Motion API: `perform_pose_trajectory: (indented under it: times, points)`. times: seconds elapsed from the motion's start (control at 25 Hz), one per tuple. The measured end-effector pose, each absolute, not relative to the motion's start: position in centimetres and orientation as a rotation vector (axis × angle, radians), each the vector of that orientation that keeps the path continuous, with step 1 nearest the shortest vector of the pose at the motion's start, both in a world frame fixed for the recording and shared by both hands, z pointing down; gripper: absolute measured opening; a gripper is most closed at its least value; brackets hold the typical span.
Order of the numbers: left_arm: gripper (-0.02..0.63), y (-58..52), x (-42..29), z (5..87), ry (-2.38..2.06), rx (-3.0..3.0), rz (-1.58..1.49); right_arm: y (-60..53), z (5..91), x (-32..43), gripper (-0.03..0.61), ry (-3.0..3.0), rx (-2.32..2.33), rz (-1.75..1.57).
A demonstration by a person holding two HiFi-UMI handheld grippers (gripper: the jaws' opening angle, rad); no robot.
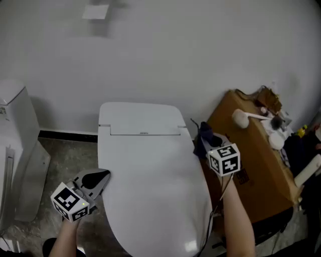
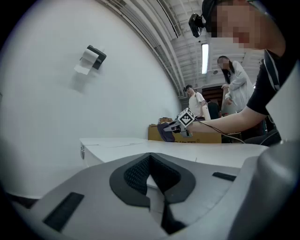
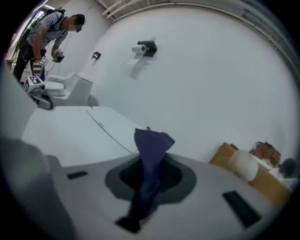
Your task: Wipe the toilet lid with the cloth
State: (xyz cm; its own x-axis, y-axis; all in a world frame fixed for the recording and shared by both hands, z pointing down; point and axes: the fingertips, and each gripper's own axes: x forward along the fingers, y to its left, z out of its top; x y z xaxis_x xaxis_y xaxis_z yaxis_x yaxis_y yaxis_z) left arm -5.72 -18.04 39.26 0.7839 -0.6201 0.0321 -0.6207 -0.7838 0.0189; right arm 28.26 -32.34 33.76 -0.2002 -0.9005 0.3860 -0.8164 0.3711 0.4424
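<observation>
The white toilet lid (image 1: 150,170) is down and fills the middle of the head view. My right gripper (image 1: 203,146) hovers at the lid's right edge, near the hinge end, shut on a dark blue cloth (image 1: 204,134). In the right gripper view the cloth (image 3: 151,150) stands bunched up from between the jaws of the right gripper (image 3: 147,183), above the lid (image 3: 70,133). My left gripper (image 1: 100,176) is beside the lid's left edge, low and near me. The jaws of the left gripper (image 2: 152,180) are shut with nothing in them, and the lid (image 2: 187,152) lies just beyond.
A brown cardboard box (image 1: 251,150) stands right of the toilet, with a white brush (image 1: 243,118) and clutter on top. Another white toilet (image 1: 15,130) is at the left. A paper holder (image 1: 95,12) hangs on the wall. People (image 2: 194,101) stand beyond the box.
</observation>
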Motion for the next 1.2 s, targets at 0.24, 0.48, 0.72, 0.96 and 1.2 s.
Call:
perform_pose_trajectory:
  times: [0.24,0.48,0.72,0.96,1.2]
  points:
    - [0.015,-18.2,-5.6,39.1,-1.014,2.938,0.035,-32.4,35.5,26.2,0.063,-2.059,1.411,-0.181]
    - [0.015,-18.2,-5.4,39.2,-1.01,2.942,0.059,-32.4,36.8,24.5,0.063,-2.077,1.365,-0.142]
    - [0.015,-18.3,-5.5,39.2,-1.017,2.947,0.057,-32.4,38.1,23.3,0.063,-2.019,1.291,-0.137]
    - [0.015,-18.2,-5.4,39.2,-1.02,2.949,0.072,-32.0,39.0,22.2,0.063,-1.974,1.213,-0.126]
    - [0.015,-18.4,-5.4,39.3,-1.035,2.951,0.091,-31.7,39.7,20.5,0.063,-1.974,1.156,-0.121]
